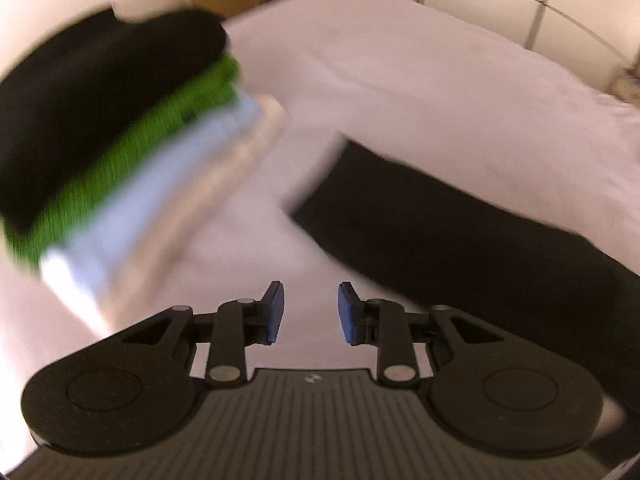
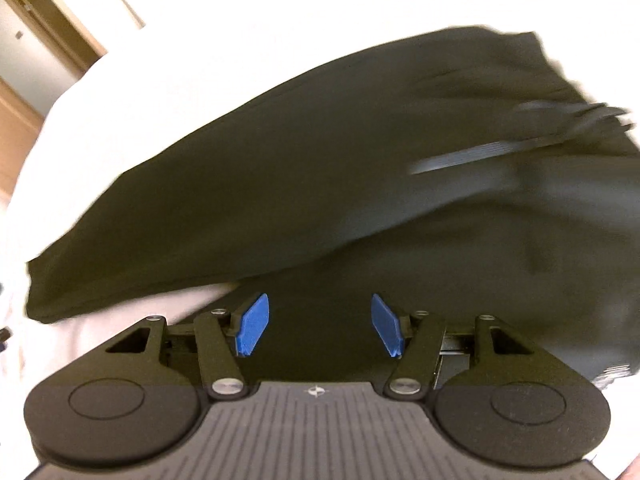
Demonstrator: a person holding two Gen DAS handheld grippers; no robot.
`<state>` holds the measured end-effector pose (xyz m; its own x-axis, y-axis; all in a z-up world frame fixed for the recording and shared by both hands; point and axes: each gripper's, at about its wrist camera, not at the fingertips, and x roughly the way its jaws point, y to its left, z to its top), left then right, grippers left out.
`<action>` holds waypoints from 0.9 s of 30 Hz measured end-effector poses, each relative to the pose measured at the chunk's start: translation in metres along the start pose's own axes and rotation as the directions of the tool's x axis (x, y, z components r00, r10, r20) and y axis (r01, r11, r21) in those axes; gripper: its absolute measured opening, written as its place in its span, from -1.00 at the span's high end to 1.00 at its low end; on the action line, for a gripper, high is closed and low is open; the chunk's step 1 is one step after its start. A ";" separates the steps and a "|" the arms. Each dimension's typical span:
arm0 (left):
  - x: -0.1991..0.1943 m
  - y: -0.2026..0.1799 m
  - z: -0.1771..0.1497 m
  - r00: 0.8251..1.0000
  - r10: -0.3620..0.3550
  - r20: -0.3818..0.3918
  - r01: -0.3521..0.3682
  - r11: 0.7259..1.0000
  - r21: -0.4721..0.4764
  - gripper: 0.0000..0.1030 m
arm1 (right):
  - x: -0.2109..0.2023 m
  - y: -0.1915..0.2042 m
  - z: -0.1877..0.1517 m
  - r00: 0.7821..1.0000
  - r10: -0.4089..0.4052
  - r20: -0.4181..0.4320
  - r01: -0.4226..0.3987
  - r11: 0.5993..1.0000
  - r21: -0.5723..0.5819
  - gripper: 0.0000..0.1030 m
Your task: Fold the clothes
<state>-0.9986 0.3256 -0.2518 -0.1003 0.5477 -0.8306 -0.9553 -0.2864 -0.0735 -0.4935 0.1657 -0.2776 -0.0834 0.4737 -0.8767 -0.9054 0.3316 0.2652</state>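
My left gripper [image 1: 308,312] has its jaws spread apart with nothing between the blue pads [image 1: 275,312], only bare white bed sheet [image 1: 400,80] showing in the gap at the lower middle of that view. Just right of the gap and running out to the right edge of the frame lies a black garment [image 1: 460,232], flat on the sheet, its near corner pointing toward the centre of the frame; motion blur softens its edges. At the left of the frame I see a stack of folded clothes [image 1: 120,152]: a black piece [image 1: 100,92] on top, a green one [image 1: 152,148] under it, then a pale blue one [image 1: 176,176], and a cream or beige one [image 1: 236,152] at the bottom, all blurred. At the upper right is a metal bed frame [image 1: 540,0] against a light wall. My right gripper [image 2: 316,326] also has its jaws wide apart, the blue pads [image 2: 252,328] holding nothing, and the gap between them looks onto dark cloth. That is the same black garment [image 2: 320,168], which fills most of the right wrist view from lower left to upper right, with a grey ribbed band or drawstring [image 2: 500,152] near the right side; I cannot tell exactly what it is through the blur. White sheet [image 2: 100,140] surrounds the garment at the left and top, and a wooden door [image 2: 24,60] sits in the upper left corner.
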 end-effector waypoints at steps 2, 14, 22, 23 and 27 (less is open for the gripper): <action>-0.025 -0.021 -0.035 0.992 -0.110 -0.067 0.112 0.994 0.021 0.53 | -0.012 -0.028 -0.001 0.995 -0.088 0.038 0.089 0.996 -0.022 -0.17; -0.083 -0.049 -0.209 0.976 -0.042 -0.213 0.015 0.992 -0.127 0.43 | -0.039 -0.168 -0.050 0.994 -0.110 -0.003 0.110 0.993 0.034 -0.31; -0.084 0.015 -0.211 0.990 0.002 -0.142 -0.064 0.899 -0.432 0.19 | -0.072 -0.270 -0.033 0.999 -0.005 0.036 -0.007 0.950 0.314 -0.32; -0.079 0.025 -0.209 0.991 0.004 -0.131 -0.066 0.879 -0.472 0.15 | -0.072 -0.284 -0.030 0.999 0.003 0.045 -0.019 0.932 0.361 -0.32; -0.050 0.061 -0.200 0.994 0.003 -0.111 -0.067 0.812 -0.579 0.08 | -0.057 -0.315 -0.027 0.995 0.040 0.096 -0.084 0.859 0.505 -0.36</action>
<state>-0.9966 0.1233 -0.3257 -0.0721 0.4565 -0.8868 -0.6083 -0.7247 -0.3236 -0.2146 0.0118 -0.3221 -0.0793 0.5631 -0.8226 -0.5601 0.6575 0.5040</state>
